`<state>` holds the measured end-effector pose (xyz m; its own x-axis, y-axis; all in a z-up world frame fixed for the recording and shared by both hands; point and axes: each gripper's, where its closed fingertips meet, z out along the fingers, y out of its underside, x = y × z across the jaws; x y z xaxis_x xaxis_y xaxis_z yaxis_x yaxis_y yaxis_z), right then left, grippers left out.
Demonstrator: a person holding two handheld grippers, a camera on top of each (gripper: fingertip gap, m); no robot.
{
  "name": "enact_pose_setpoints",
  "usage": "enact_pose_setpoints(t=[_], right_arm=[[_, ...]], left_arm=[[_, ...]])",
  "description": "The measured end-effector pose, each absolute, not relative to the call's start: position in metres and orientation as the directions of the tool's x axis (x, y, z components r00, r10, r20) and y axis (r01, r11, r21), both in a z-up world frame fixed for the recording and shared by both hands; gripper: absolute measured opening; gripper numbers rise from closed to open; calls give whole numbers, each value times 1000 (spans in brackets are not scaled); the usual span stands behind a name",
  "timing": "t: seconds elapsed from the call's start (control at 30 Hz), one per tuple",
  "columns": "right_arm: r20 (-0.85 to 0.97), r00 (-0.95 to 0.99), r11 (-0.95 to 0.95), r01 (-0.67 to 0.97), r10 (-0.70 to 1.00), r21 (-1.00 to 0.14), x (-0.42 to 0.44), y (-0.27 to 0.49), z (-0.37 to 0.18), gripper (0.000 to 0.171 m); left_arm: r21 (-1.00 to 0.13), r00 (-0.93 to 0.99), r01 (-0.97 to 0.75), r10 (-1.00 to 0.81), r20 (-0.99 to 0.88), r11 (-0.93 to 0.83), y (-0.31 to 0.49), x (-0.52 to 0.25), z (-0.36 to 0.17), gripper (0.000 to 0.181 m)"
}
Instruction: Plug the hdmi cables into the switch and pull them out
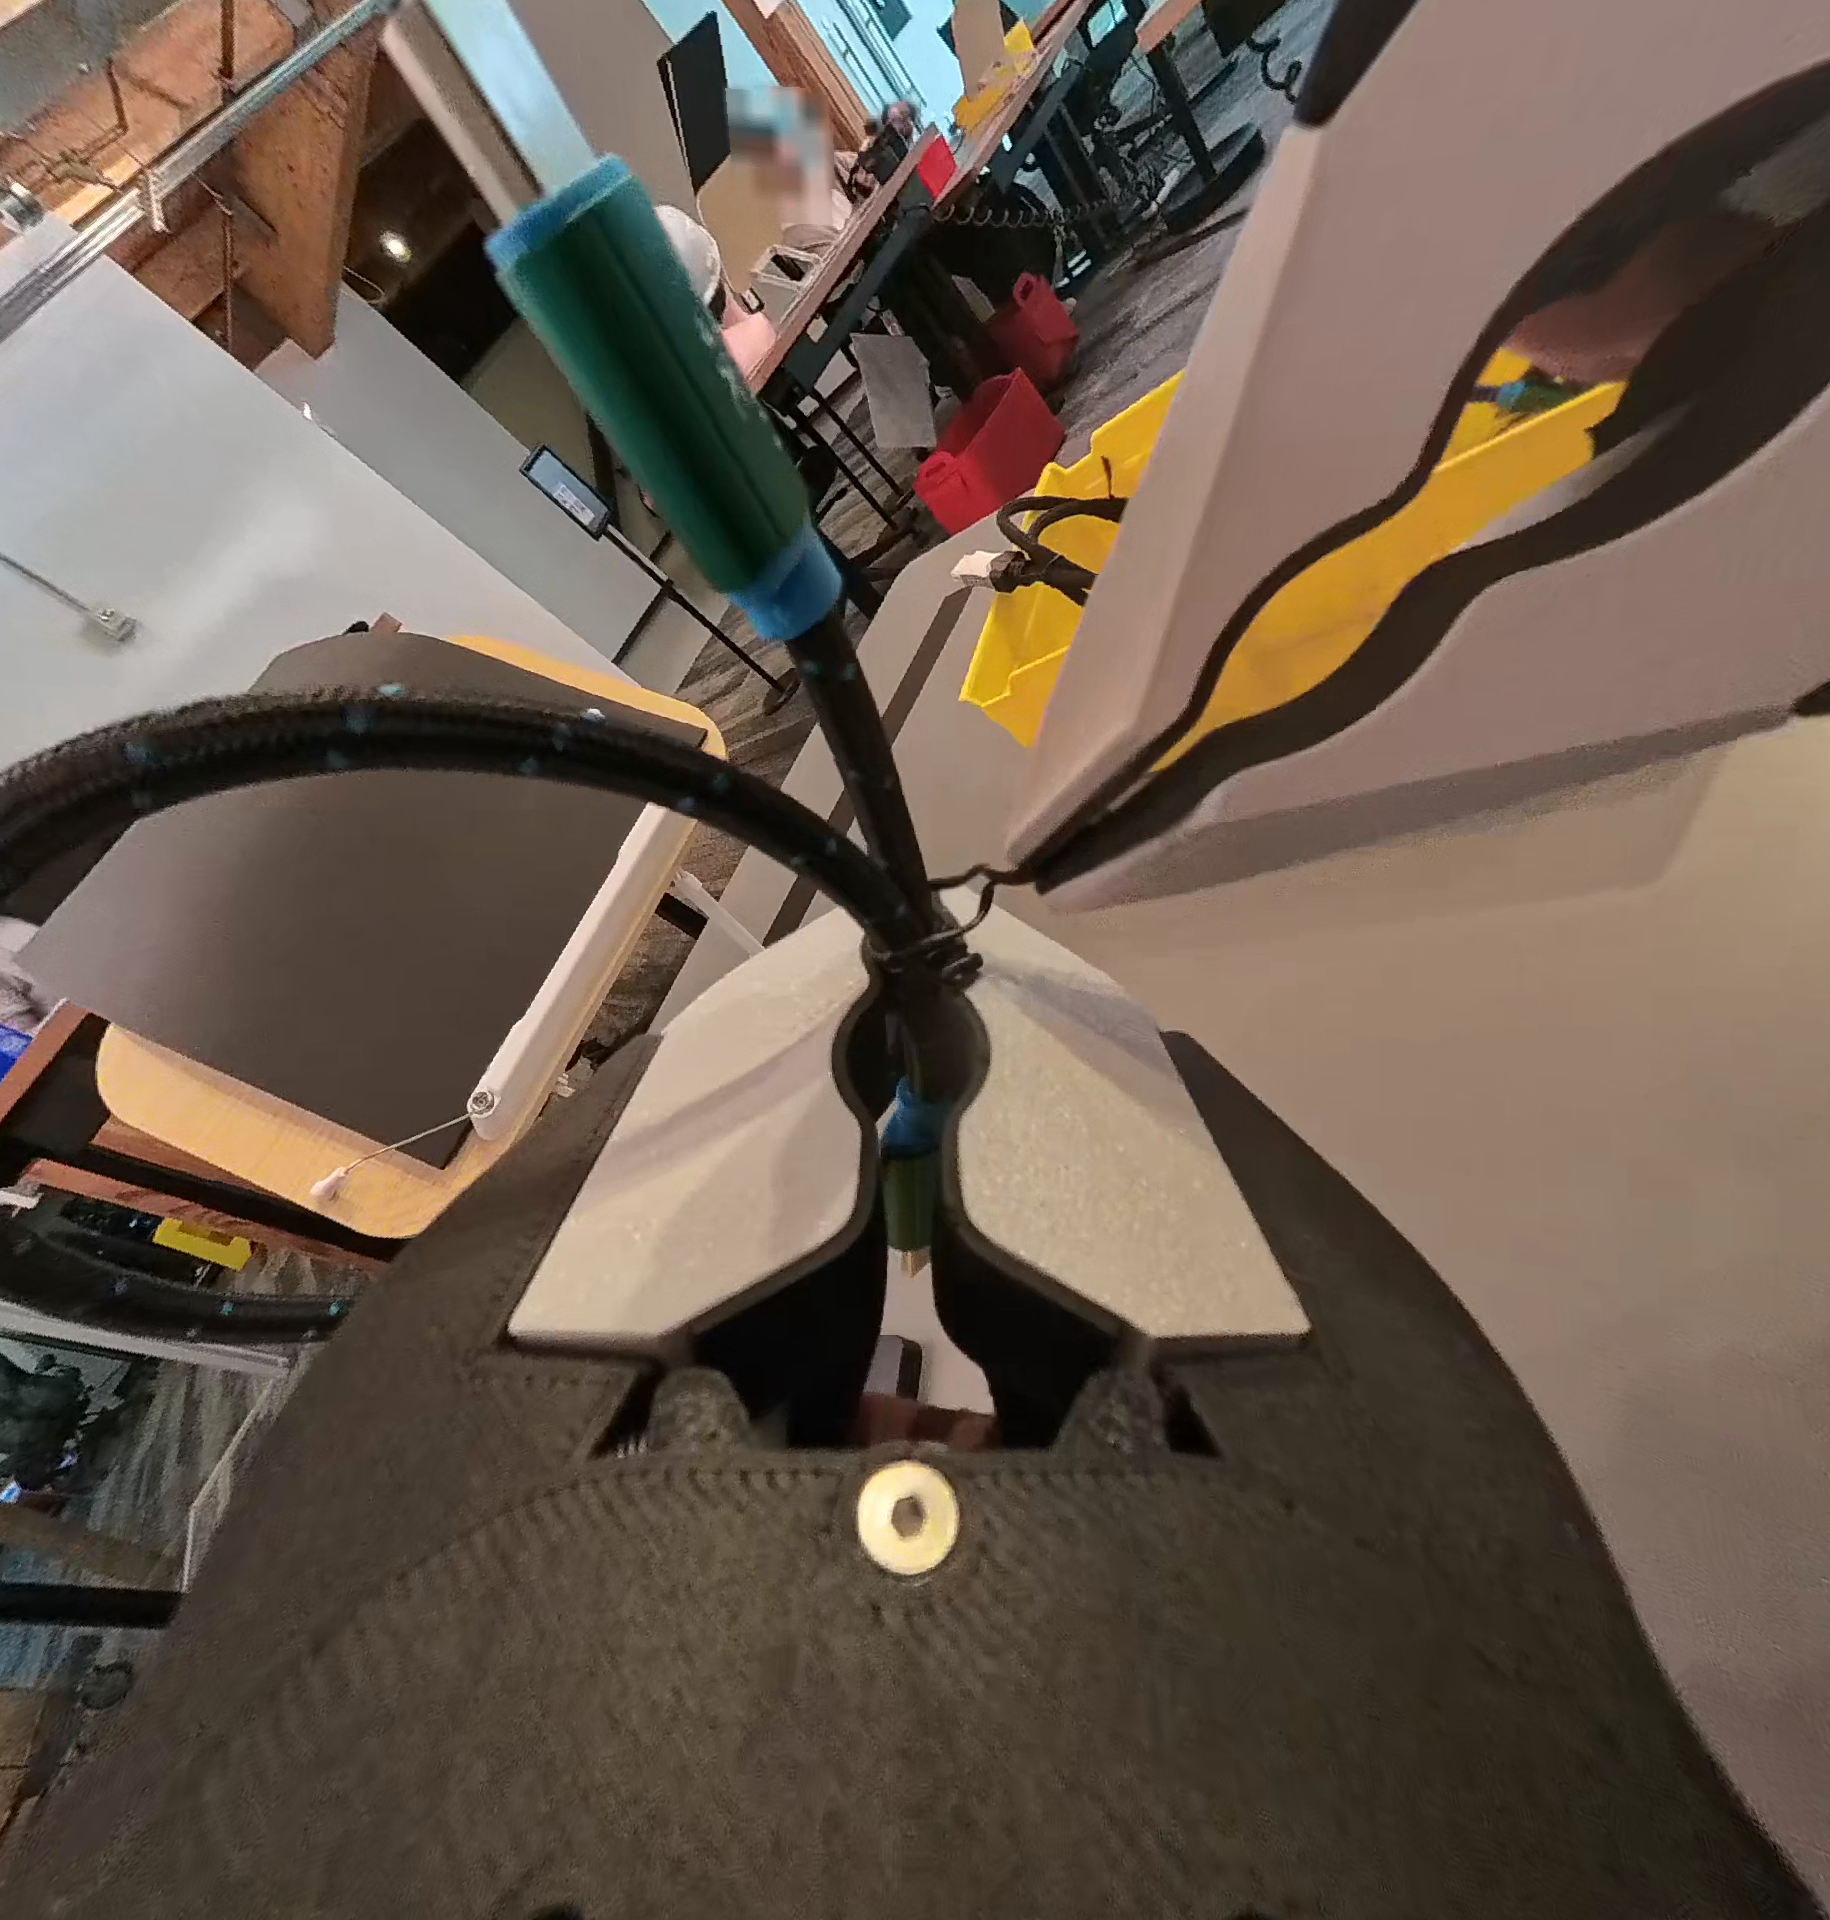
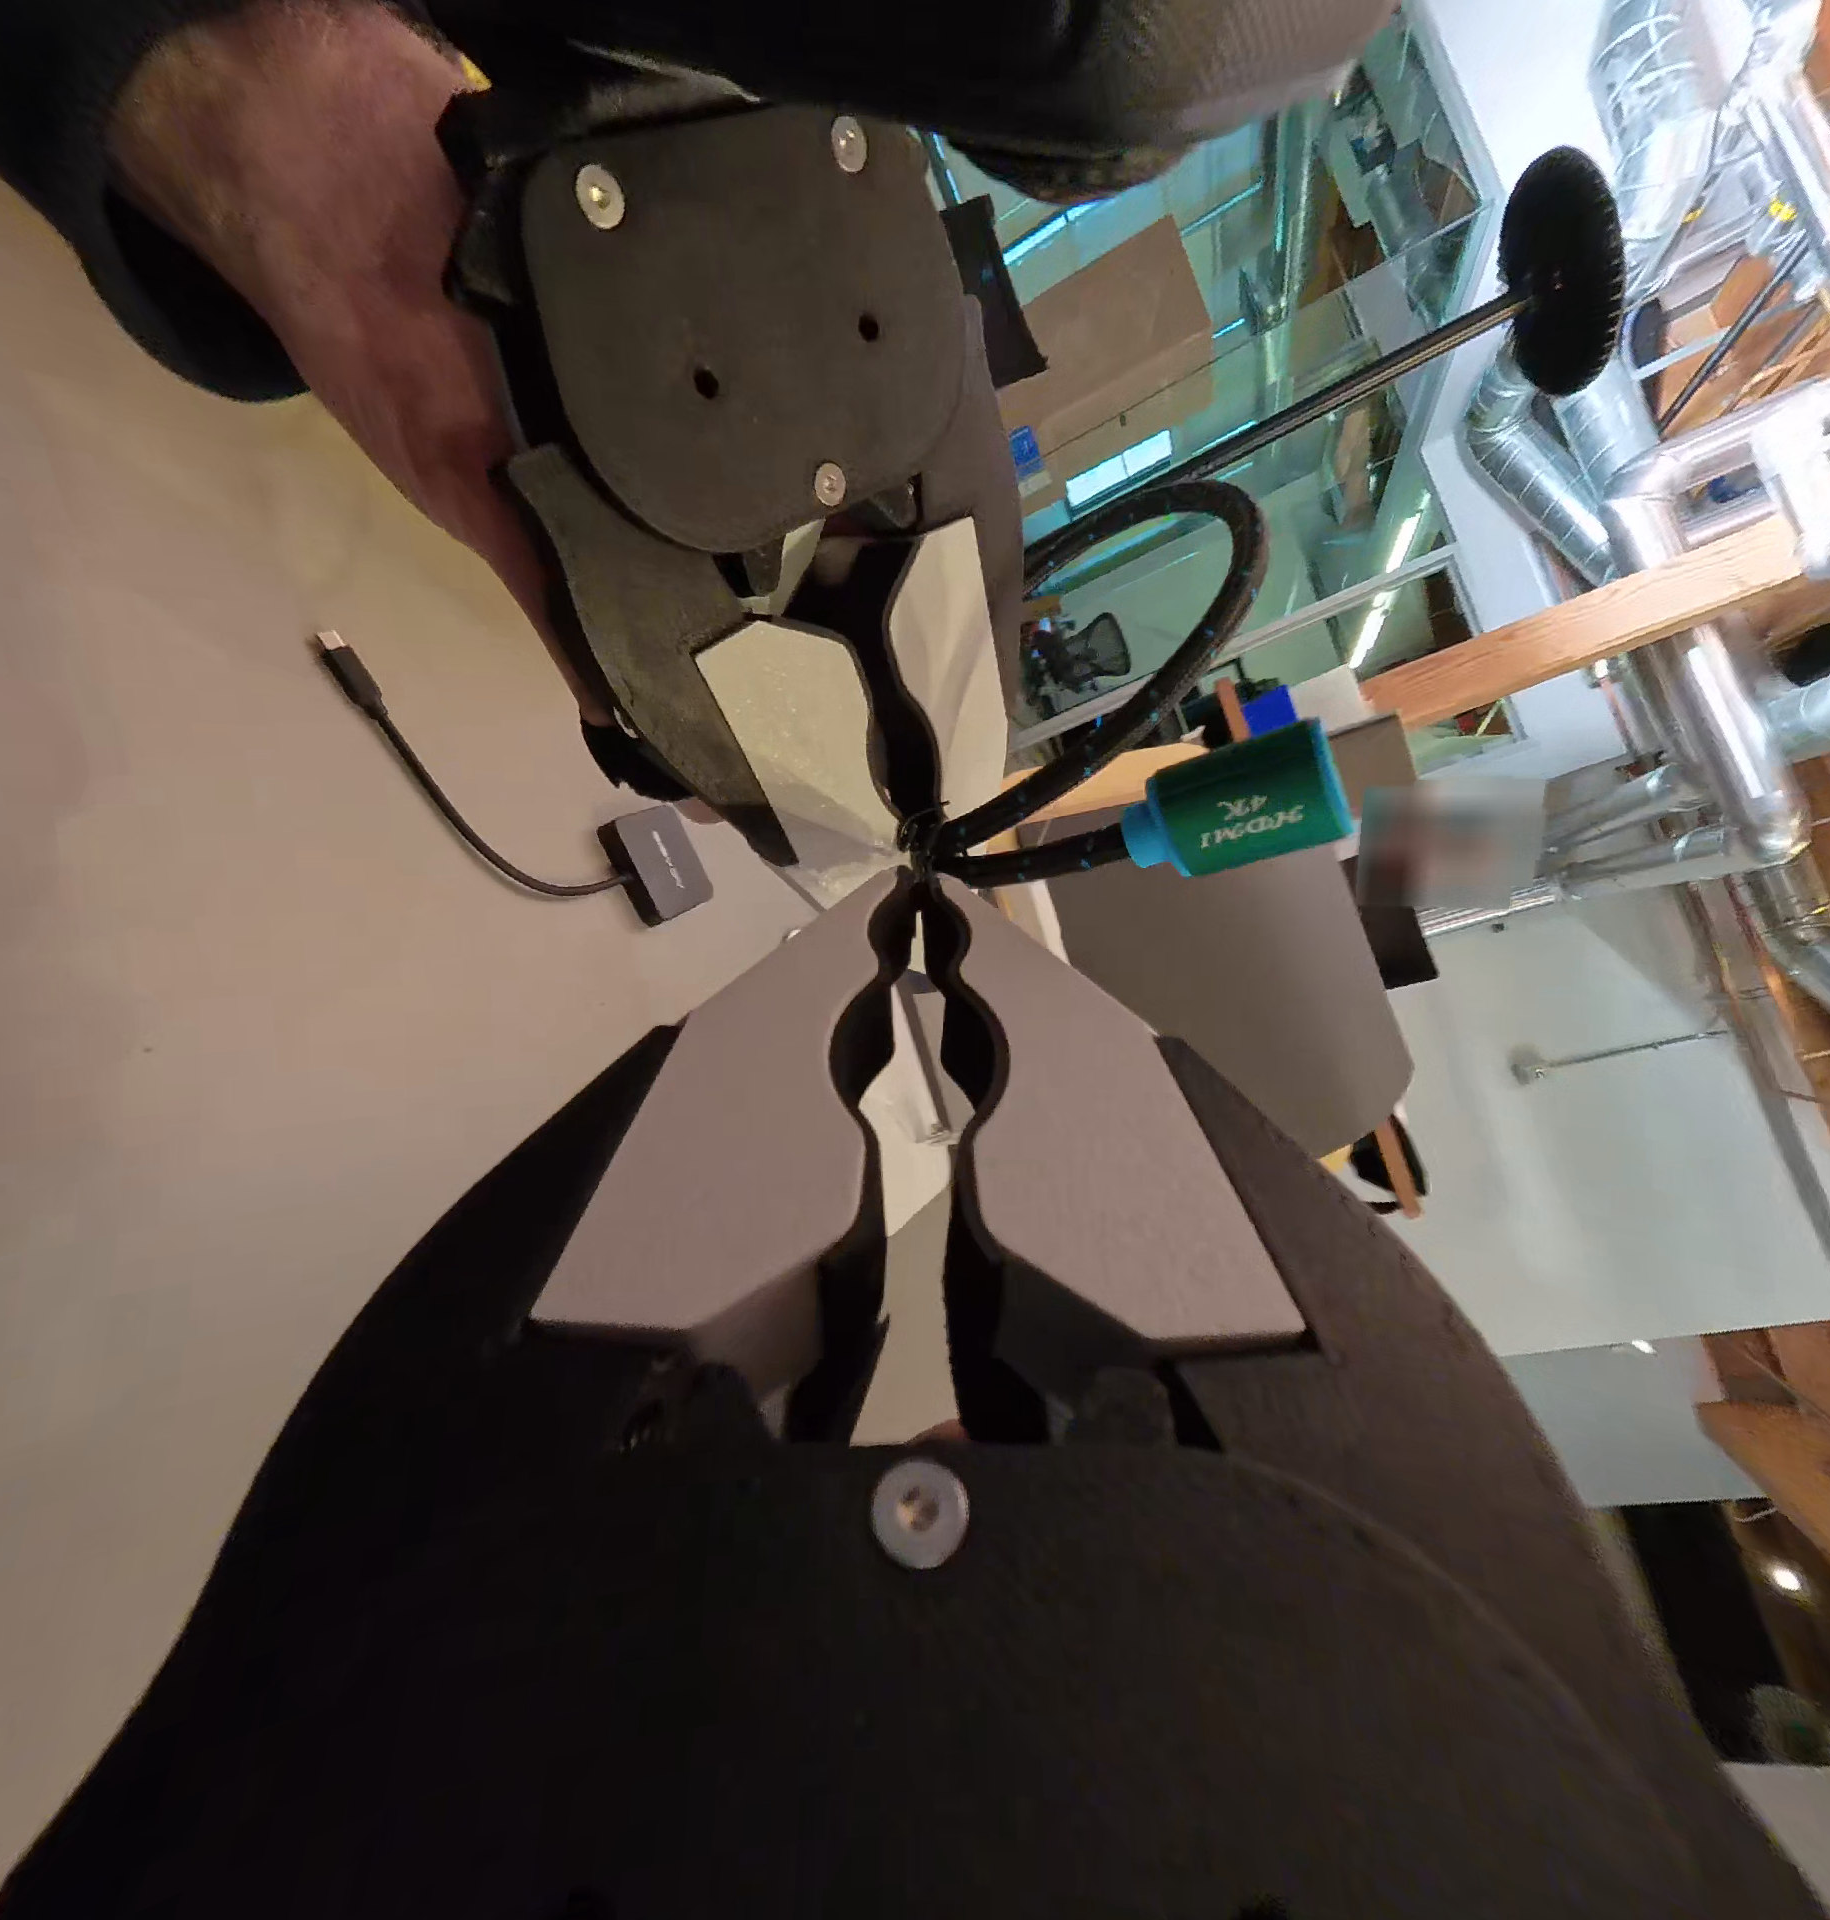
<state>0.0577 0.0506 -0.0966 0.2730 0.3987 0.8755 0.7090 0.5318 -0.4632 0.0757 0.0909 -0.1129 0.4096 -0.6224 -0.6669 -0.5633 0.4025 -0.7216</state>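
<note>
My left gripper (image 1: 916, 951) is shut on a coiled black braided HDMI cable (image 1: 371, 727), bound at the fingertips by a thin black twist tie (image 1: 932, 956). One green plug with blue ends (image 1: 662, 416) sticks out past the fingers. A second plug (image 1: 911, 1174) sits between the fingers behind the tips. My right gripper (image 2: 916, 899) is shut on the loose end of the twist tie (image 2: 916, 831), tip to tip with the left gripper (image 2: 906, 821). It also shows in the left wrist view (image 1: 1036, 878). The grey switch (image 2: 656, 862) lies on the table (image 2: 163, 1039) below.
The switch's short lead ends in a small plug (image 2: 345, 660) on the table. A yellow bin (image 1: 1046, 623) holding another cable stands at the table's far side. Red bins (image 1: 994, 447) sit on the floor beyond, and a chair (image 1: 319, 935) stands beside the table. Some 4 cm of space lies between my two pairs of fingers.
</note>
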Motion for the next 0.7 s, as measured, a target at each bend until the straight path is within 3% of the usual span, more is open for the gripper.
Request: enact_pose_setpoints(t=[0.07, 0.13, 0.2, 0.27, 0.33, 0.4, 0.5, 0.7], right_arm=[[827, 313, 500, 678, 467, -539, 57, 51, -98, 0], [696, 399, 420, 584, 597, -695, 57, 51, -97, 0], [434, 482, 265, 380, 761, -886, 57, 49, -92, 0], [53, 476, 7, 98, 878, -995, 60, 48, -86, 0], [-351, 334, -296, -206, 875, -933, 69, 52, -79, 0], [-591, 166, -501, -381, 790, -777, 79, 60, -80, 0], [-646, 123, -551, -418, 753, -722, 79, 60, -90, 0], [-499, 336, -376, -368, 799, -850, 107, 83, -79, 0]], left_arm=[[-720, 412, -563, -618, -670, 405, 91, 75, -113, 2], [-713, 418, -565, -601, -681, 415, 92, 74, -111, 2], [-700, 423, -563, -574, -701, 439, 92, 73, -107, 2], [-682, 427, -568, -543, -723, 462, 91, 73, -104, 1], [-663, 433, -567, -508, -745, 488, 92, 71, -100, 1], [-635, 426, -578, -474, -771, 514, 92, 71, -99, 2], [-638, 422, -574, -482, -768, 514, 92, 72, -104, 2], [-602, 353, -550, -492, -796, 579, 82, 77, -107, 1]])
